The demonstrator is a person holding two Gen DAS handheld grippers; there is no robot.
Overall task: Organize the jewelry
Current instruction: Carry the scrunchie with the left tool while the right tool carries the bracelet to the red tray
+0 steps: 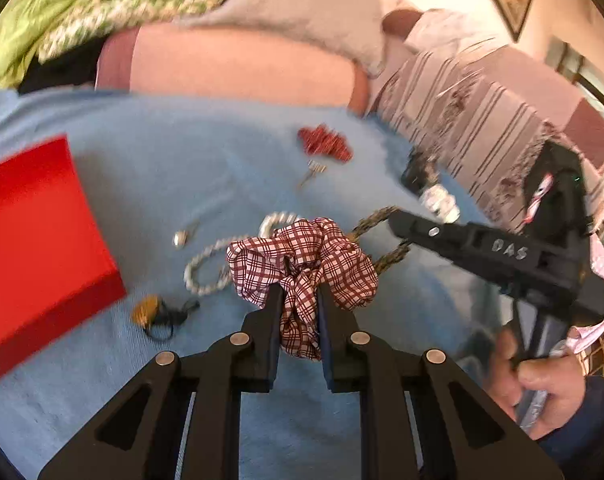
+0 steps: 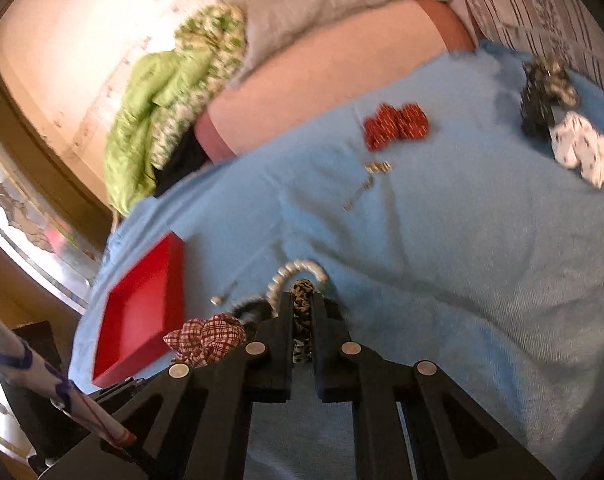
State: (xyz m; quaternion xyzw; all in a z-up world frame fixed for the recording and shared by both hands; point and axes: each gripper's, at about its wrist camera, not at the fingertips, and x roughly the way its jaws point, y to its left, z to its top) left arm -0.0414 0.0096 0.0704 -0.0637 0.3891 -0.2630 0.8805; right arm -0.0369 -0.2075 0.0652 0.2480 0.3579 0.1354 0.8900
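My left gripper [image 1: 299, 294] is shut on a maroon-and-white plaid scrunchie [image 1: 302, 264], held just above the blue cloth [image 1: 181, 152]. My right gripper [image 2: 302, 300] is shut on a leopard-print scrunchie [image 2: 302, 312]; it also shows in the left wrist view [image 1: 382, 236]. The plaid scrunchie shows at the lower left of the right wrist view [image 2: 205, 338]. An open red box [image 1: 33, 240] lies to the left; it also shows in the right wrist view [image 2: 141, 308]. A pearl necklace [image 1: 205, 268] lies beneath the scrunchies.
On the cloth lie a red scrunchie [image 1: 324, 142], a small silver clip [image 1: 312, 170], a silver pendant [image 1: 181, 238], a gold-and-black hair tie [image 1: 157, 312], and black and white scrunchies [image 2: 558, 120]. Pillows and a green blanket [image 1: 81, 0] lie behind.
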